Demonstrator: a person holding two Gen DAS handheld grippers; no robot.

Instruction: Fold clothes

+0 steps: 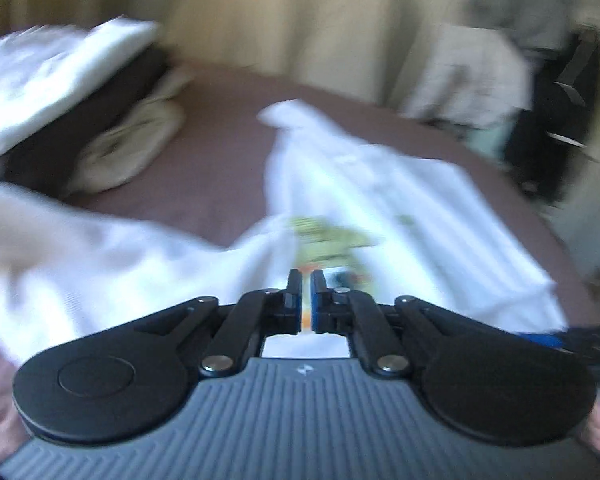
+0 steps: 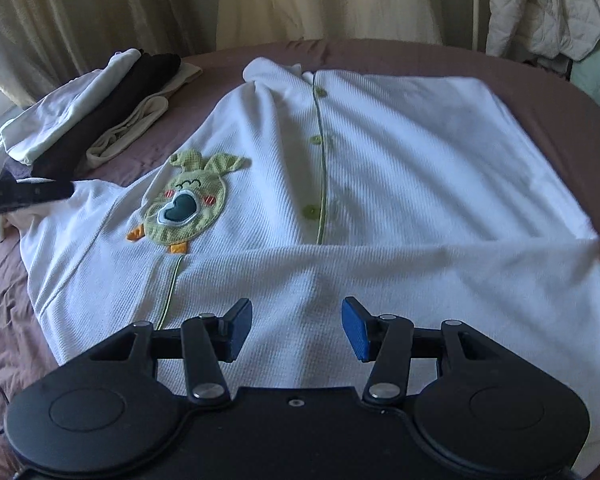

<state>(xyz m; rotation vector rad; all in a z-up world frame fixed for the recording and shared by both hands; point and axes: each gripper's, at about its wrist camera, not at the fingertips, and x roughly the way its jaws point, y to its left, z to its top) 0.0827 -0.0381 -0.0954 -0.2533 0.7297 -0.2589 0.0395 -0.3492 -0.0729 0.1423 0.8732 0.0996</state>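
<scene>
White shirt (image 2: 380, 168) lies flat on brown bed (image 2: 540, 92), collar at 12 o'clock, green patch (image 2: 188, 204) at 10. Your right gripper (image 2: 297, 330) hovers over hem, fingers spread, empty. Your left gripper (image 1: 306, 298) nearly clenched; blur hides whether cloth is pinched. Folded pile (image 2: 100, 108) at 10

A home bedroom: a bed (image 2: 440, 56) under a brown sheet, cream curtains (image 2: 320, 0) behind, a quilted jacket (image 2: 548, 8) hanging nearby.

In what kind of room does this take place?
Probably a bedroom at home. A white garment lies spread on a bed with a brown sheet, curtains hang behind it, and a pile of folded clothes rests beside it.
</scene>
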